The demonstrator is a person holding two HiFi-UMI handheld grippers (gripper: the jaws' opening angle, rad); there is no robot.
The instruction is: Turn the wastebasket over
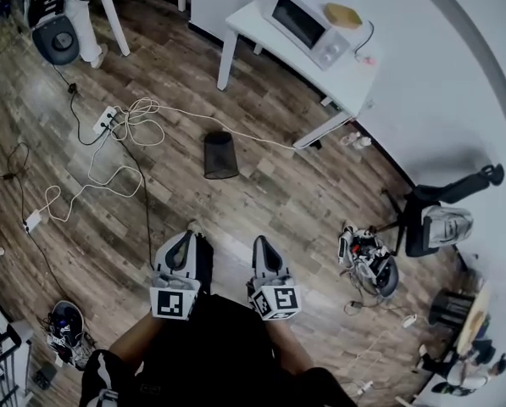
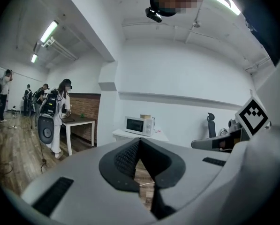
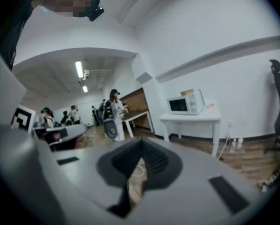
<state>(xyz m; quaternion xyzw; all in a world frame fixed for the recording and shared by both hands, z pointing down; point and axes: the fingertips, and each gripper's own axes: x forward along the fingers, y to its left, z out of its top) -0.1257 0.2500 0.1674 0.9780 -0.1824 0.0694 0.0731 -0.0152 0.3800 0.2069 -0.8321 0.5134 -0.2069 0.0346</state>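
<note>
Both grippers hang low over the wood-plank floor (image 1: 261,185), side by side. The left gripper (image 1: 187,236) has its jaws pressed together with nothing between them, and the right gripper (image 1: 262,243) is the same, closed and empty. Well ahead of them stands the black mesh wastebasket (image 1: 220,155), alone on the boards, just beside a white cable (image 1: 236,131). Its side faces the head camera, so its contents cannot be made out. Beyond it, a white microwave oven (image 1: 304,24) sits door-closed on a white table (image 1: 354,79), a flat tan box (image 1: 343,15) on top.
</note>
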